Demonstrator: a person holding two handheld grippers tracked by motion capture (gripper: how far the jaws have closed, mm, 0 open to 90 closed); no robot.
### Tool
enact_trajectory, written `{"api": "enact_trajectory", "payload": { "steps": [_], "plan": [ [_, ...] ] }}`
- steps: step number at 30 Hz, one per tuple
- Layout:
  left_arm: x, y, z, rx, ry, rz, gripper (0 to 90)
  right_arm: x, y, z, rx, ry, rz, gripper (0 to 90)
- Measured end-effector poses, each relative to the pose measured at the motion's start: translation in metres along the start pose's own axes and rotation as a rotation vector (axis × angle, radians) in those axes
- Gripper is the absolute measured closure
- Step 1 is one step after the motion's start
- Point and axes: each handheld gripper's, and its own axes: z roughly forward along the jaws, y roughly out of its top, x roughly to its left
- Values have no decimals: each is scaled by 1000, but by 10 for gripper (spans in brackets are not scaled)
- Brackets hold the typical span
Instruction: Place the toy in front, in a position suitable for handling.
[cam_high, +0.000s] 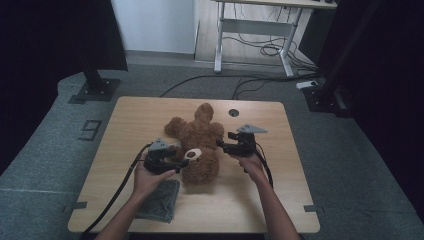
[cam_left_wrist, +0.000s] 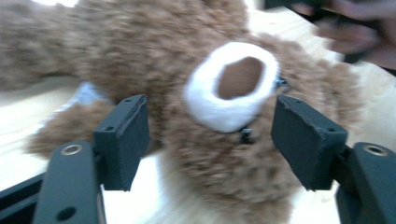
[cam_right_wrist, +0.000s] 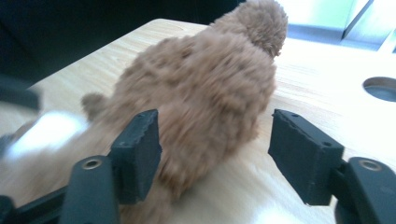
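Note:
A brown teddy bear lies in the middle of the wooden table, its white muzzle turned up toward the near side. My left gripper is open at the bear's head. In the left gripper view the muzzle sits between the two spread jaws of the left gripper, which do not press on the fur. My right gripper is open at the bear's right side. In the right gripper view the right gripper has its jaws either side of a furry rounded part of the bear.
A folded grey cloth lies near the table's front edge under the left hand. A round cable hole is in the tabletop behind the bear. Beyond the table stand a black stand base, a desk frame and floor cables.

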Motion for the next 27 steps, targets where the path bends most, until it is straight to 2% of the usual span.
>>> {"api": "enact_trajectory", "payload": {
  "steps": [1,2,3,4,6,8,10,14,19,22,23,24,27],
  "plan": [
    [0,0,0,0,0,0,249,0,0,0,0,0,0,306],
    [-7,-1,6,16,-14,11,234,-4,8,13,15,10,16,284],
    [-7,-1,6,16,-14,11,233,-4,8,13,15,10,16,284],
    [-9,-2,9,22,-20,10,232,-6,14,23,31,20,27,274],
    [-13,-4,15,35,-36,9,226,-6,17,28,45,23,29,278],
    [-16,-5,21,57,-17,26,225,-5,19,36,68,5,12,372],
    [-17,-5,27,62,-5,30,222,-3,17,41,81,-11,-14,545],
    [-15,-4,31,82,12,25,237,-2,12,34,80,-28,-38,625],
    [-11,-1,31,90,24,26,259,-5,4,23,85,-20,-39,646],
    [-8,1,26,88,53,39,306,-2,-7,9,72,-34,-52,649],
    [-8,1,26,88,53,39,318,-2,-7,9,72,-34,-52,649],
    [-5,2,23,87,76,49,332,-1,-12,1,63,-35,-59,654],
    [1,5,19,86,101,48,373,0,-18,-9,63,-26,-58,661]
  ]
}}
